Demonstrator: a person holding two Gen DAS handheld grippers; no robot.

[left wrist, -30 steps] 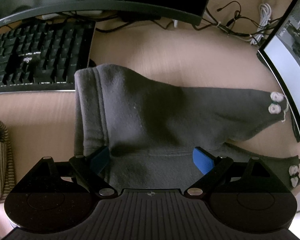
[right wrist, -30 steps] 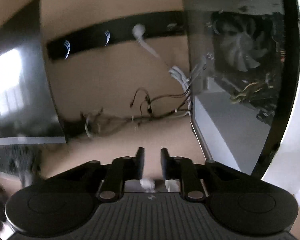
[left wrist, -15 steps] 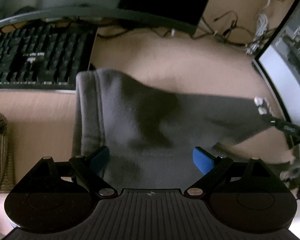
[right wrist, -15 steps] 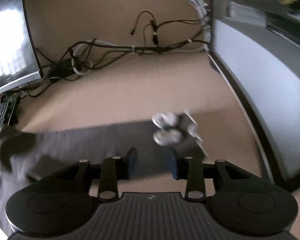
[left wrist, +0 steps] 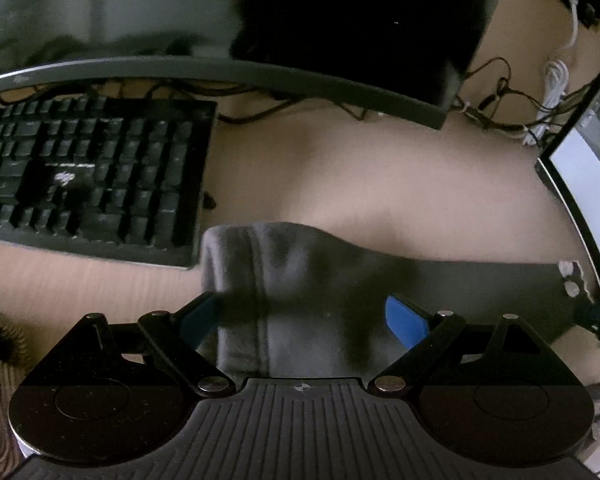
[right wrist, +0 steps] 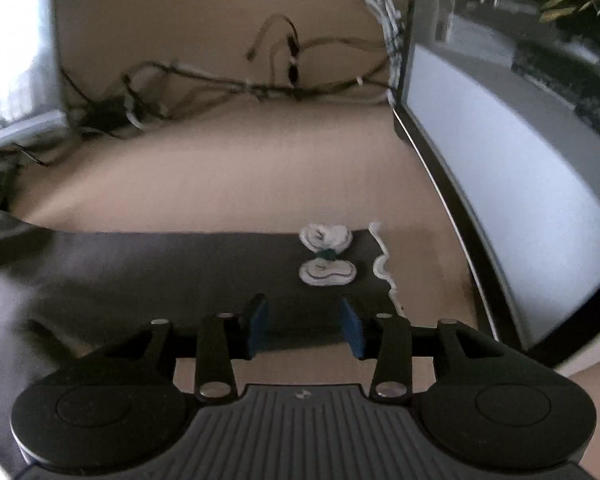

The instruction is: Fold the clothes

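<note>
Grey garment (left wrist: 324,280) lies spread on the wooden desk (left wrist: 380,184), waistband end near the keyboard (left wrist: 88,176), hem with white flower appliqués (right wrist: 326,256) at the right beside a monitor (right wrist: 520,168). Right gripper (right wrist: 305,326) has come down from above the desk to the hem; its jaws have just been opening and now stand parted over the cloth, gripping nothing. Left gripper (left wrist: 304,320) hovers wide open over the waistband. Judged: the leg has just been laid out flat and released.
</note>
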